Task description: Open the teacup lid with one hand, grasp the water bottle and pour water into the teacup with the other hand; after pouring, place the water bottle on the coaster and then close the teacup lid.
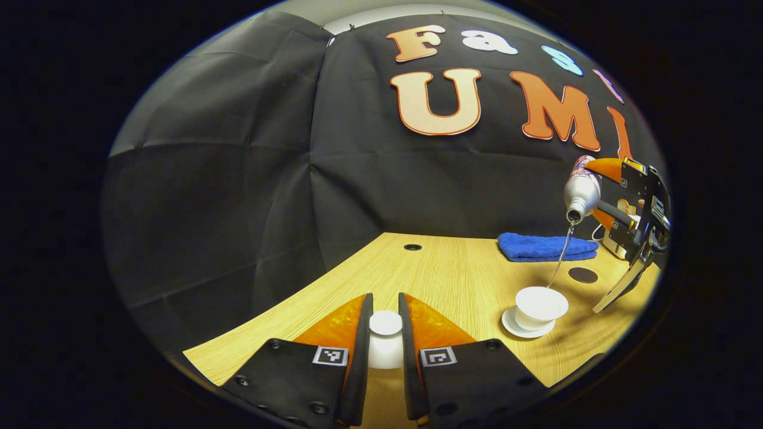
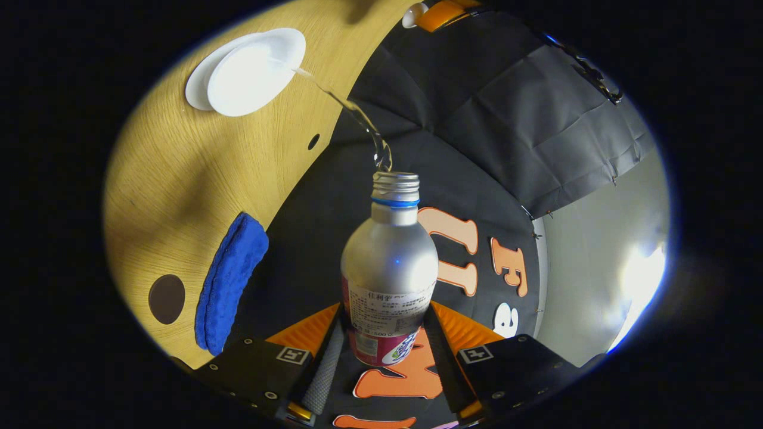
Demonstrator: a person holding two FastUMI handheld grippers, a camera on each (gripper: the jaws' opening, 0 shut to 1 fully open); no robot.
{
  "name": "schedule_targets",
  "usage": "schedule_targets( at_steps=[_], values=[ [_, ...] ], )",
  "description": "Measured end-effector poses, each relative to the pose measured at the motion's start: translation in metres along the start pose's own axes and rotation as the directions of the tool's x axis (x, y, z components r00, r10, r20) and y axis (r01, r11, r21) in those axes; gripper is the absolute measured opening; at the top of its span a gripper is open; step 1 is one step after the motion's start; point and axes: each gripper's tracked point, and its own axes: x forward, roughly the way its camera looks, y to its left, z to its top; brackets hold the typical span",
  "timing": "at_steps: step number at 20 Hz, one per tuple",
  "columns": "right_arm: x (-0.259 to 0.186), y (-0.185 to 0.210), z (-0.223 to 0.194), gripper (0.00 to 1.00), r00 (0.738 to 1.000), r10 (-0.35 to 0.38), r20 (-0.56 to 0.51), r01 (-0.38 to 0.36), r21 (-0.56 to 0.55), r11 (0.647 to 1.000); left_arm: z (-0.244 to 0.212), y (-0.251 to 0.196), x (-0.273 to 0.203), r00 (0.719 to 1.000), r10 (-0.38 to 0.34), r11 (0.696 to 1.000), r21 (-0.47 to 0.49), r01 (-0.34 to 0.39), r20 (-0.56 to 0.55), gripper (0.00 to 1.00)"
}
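Water streams from the tipped water bottle into the open teacup while the lid is held aside.

In the left gripper view, the left claw (image 1: 385,342) is clenched on the white teacup lid (image 1: 385,323), low over the near part of the wooden tabletop (image 1: 453,268). Farther right, the teacup (image 1: 540,306) stands on its saucer (image 1: 512,325), a thin stream of water (image 1: 560,256) falling into it from the bottle's mouth. Beyond sit a dark round coaster (image 1: 582,274) and a folded blue cloth (image 1: 545,246) against the black booth wall. The right gripper view adds the close grip: the right claw (image 2: 387,351) grasps the silver water bottle (image 2: 390,268) by its labelled lower body, both fingers pressed on its sides, the open neck aimed at the cup. The claw is raised above the tabletop and steeply tilted.
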Motion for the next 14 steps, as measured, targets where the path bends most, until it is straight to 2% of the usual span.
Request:
schedule_targets(
  at_steps=[7,11,13,14],
  values=[
    [-0.003,-0.002,0.009,0.76,0.999,-0.01,0.047,0.012,-0.043,0.999,0.001,0.0,0.001,1.0,-0.003,1.0,-0.003,0.003,0.011,0.3],
    [-0.001,0.013,0.02,0.76,0.998,-0.003,0.07,0.007,-0.063,0.998,0.0,0.0,0.001,1.0,-0.007,1.0,-0.005,0.007,0.007,0.29],
    [-0.004,0.015,0.025,0.72,0.997,-0.002,0.082,0.007,-0.07,0.998,0.0,0.0,0.001,1.0,-0.011,1.0,-0.009,0.011,0.009,0.3],
    [-0.004,0.016,0.027,0.76,0.996,-0.002,0.087,0.008,-0.072,0.997,0.0,0.0,0.001,1.0,-0.011,1.0,-0.01,0.011,0.01,0.3]
  ],
)
